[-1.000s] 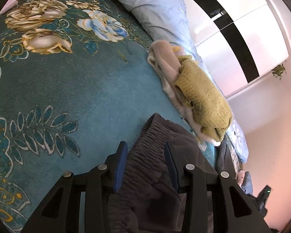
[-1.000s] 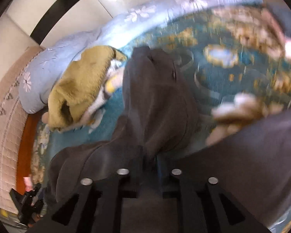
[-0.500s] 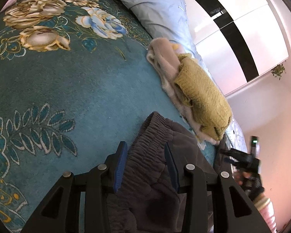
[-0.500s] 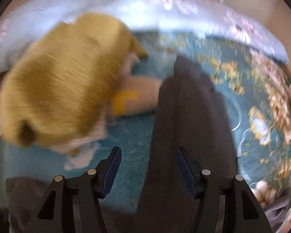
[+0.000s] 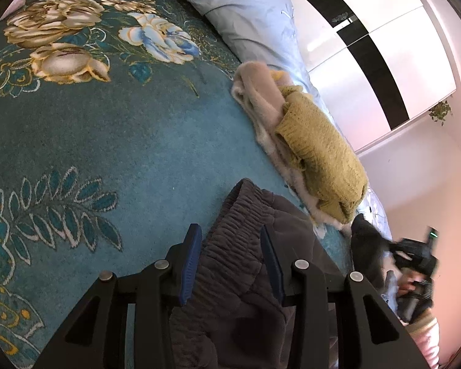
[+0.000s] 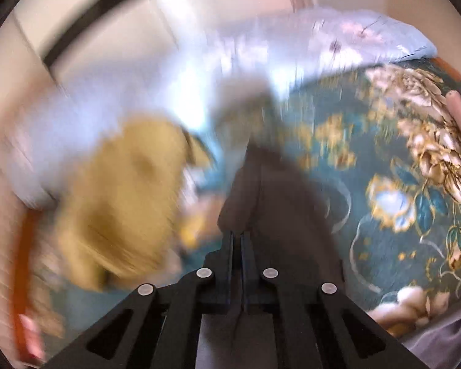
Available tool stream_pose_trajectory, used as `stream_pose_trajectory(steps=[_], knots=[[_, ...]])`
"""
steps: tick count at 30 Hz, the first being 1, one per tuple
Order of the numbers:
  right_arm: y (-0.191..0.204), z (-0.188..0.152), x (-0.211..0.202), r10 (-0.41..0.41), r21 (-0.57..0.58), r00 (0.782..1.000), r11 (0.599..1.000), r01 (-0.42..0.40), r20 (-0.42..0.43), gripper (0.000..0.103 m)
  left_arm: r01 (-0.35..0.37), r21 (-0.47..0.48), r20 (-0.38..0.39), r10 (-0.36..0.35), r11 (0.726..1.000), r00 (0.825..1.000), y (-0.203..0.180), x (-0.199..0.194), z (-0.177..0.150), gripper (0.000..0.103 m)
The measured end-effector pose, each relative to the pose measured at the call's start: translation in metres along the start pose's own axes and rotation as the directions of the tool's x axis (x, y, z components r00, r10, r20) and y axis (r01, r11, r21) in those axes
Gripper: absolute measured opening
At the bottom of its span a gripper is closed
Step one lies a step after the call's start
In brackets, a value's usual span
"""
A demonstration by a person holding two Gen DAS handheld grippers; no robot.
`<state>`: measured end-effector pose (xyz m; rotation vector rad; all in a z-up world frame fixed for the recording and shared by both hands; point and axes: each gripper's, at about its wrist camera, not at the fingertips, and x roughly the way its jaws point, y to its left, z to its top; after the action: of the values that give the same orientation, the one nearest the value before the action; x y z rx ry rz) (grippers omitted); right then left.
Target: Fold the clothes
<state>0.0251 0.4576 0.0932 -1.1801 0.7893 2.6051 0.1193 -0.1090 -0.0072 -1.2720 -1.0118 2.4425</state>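
**Grey trousers held at two ends over a teal floral blanket**

Grey, gathered fabric fills the gap of your left gripper (image 5: 230,264): this is the elastic waistband of the trousers (image 5: 246,246), lying on the blanket (image 5: 123,141). The blue pads (image 5: 190,261) stand apart on either side of the waistband, so the claw is released, straddling the cloth without pinching it. The waistband's far corner points toward 12 o'clock in the left view, and the rest of the garment spreads toward 6 o'clock under the gripper frame.

At 2 o'clock from the waistband lies a stack of folded clothes: a mustard knit (image 5: 319,153) on top of a beige fleece (image 5: 258,92), just beside the trousers but not touching them as far as can be seen. Beyond the stack, toward 1 o'clock, runs a pale blue pillow (image 5: 246,9).

Your right gripper (image 6: 236,240) is clenched, its two fingers pressed together on a fold of the trousers (image 6: 261,190), which rises from the tips toward 12 o'clock. This view is heavily blurred. You can still make out the knit (image 6: 123,200) at 9 o'clock, the pillow (image 6: 368,43) at 1 o'clock and the blanket (image 6: 415,184) at 3 o'clock.

In the left view your right gripper (image 5: 411,258) shows at 4 o'clock, a dark blurred shape holding dark cloth near the bed's edge.
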Motion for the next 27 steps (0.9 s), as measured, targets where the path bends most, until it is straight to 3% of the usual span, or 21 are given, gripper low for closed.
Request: stream_pose_trajectory(steps=[2, 4, 6, 8, 12, 15, 19, 23, 27], knots=[[-0.030, 0.008, -0.045, 0.140, 0.083, 0.982, 0.985, -0.151, 0.128, 0.005, 0.001, 0.005, 0.008, -0.001, 1.000, 1.000, -0.001, -0.001, 0.001, 0.041], [-0.061, -0.001, -0.072, 0.159, 0.122, 0.966, 0.975, -0.186, 0.205, 0.005, 0.001, 0.009, 0.009, -0.002, 1.000, 1.000, -0.001, -0.001, 0.001, 0.041], [-0.104, -0.019, -0.082, 0.113, 0.175, 0.965, 0.972, -0.157, 0.237, 0.005, 0.001, 0.013, 0.004, -0.001, 1.000, 1.000, -0.002, 0.000, 0.000, 0.041], [-0.159, -0.052, -0.064, 0.020, 0.306, 0.991, 0.950, -0.060, 0.133, 0.005, 0.000, 0.016, 0.000, 0.000, 1.000, 1.000, -0.002, 0.002, 0.000, 0.041], [-0.218, -0.102, -0.029, -0.016, 0.482, 1.000, 0.876, 0.025, -0.022, 0.005, -0.001, 0.015, -0.001, 0.001, 1.000, 1.000, -0.001, 0.002, 0.001, 0.041], [-0.221, -0.109, -0.025, -0.020, 0.499, 0.999, 0.866, 0.034, -0.034, 0.005, -0.001, 0.007, -0.001, 0.001, 1.000, 1.000, 0.001, 0.002, 0.002, 0.041], [-0.206, -0.096, -0.031, -0.066, 0.437, 0.997, 0.896, 0.080, -0.048, 0.005, -0.005, -0.001, -0.002, 0.005, 1.000, 1.000, 0.003, 0.003, 0.003, 0.041], [-0.208, -0.094, -0.028, -0.091, 0.428, 0.993, 0.897, 0.114, -0.074, 0.005, 0.001, -0.009, -0.004, -0.001, 1.000, 1.000, 0.006, 0.001, 0.005, 0.041], [-0.217, -0.098, -0.034, -0.050, 0.457, 0.997, 0.886, 0.071, -0.058, 0.010, 0.025, -0.022, -0.030, -0.025, 0.999, 0.999, 0.010, 0.006, 0.007, 0.045]])
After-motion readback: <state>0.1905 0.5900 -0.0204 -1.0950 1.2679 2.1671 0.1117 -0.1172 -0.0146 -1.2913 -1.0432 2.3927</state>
